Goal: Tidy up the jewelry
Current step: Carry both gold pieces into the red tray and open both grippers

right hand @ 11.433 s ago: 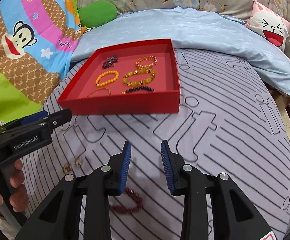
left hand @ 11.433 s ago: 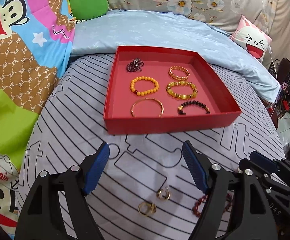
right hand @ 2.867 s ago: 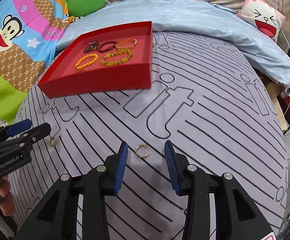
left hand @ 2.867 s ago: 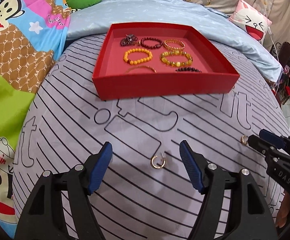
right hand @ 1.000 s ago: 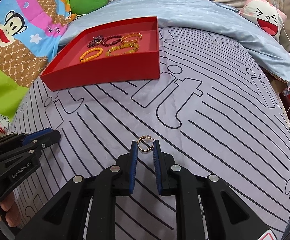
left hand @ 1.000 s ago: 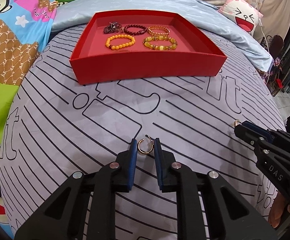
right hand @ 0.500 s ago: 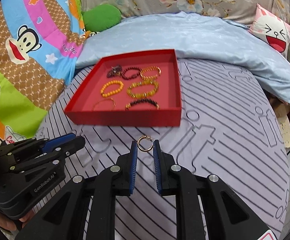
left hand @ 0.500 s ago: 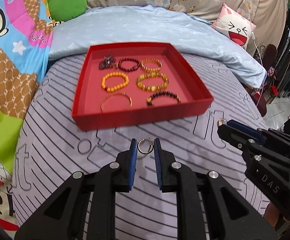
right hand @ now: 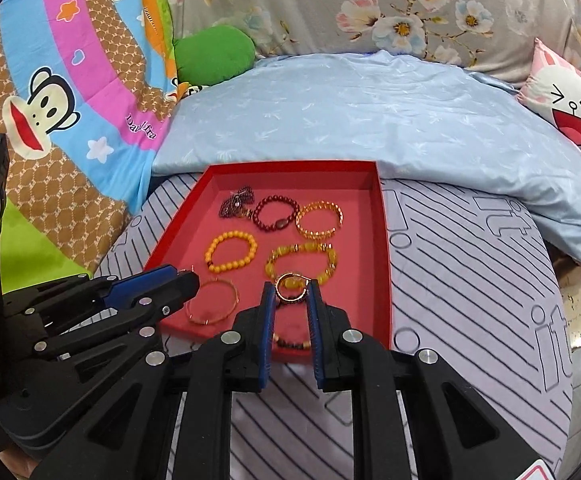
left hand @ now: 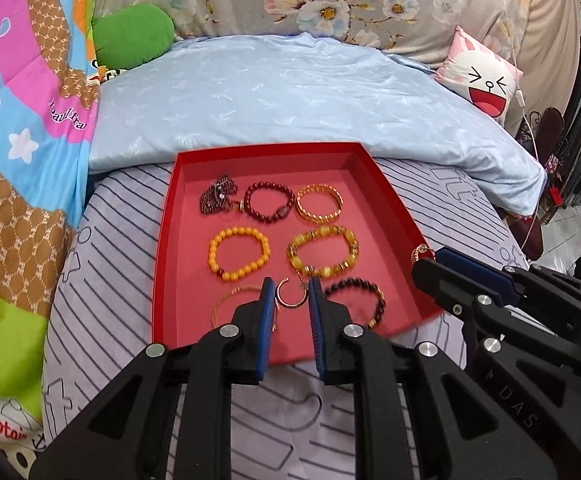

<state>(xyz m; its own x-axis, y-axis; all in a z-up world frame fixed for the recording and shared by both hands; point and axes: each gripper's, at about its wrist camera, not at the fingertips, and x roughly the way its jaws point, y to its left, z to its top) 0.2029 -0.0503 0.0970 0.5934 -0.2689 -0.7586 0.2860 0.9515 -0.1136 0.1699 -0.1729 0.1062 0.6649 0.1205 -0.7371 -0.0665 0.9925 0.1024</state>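
A red tray [left hand: 168,216] [right hand: 384,240] lies on the striped bed and holds several bracelets. My left gripper [left hand: 289,294] is shut on a gold hoop earring [left hand: 289,302] and holds it above the tray's near edge, between a thin gold bangle [left hand: 226,304] and a dark bead bracelet [left hand: 374,292]. My right gripper [right hand: 291,294] is shut on a second gold hoop earring [right hand: 291,291] above the tray's near middle. Each gripper shows from the side in the other view: right gripper [left hand: 426,264], left gripper [right hand: 186,280].
A pale blue quilt [left hand: 290,96] lies folded behind the tray. A green cushion [left hand: 132,36] and a cartoon blanket [left hand: 18,120] are at the left. A pink-faced pillow [left hand: 486,80] sits at the right, near the bed's edge.
Both grippers have moved forward from the striped sheet to above the tray's near part, each still shut on its earring.
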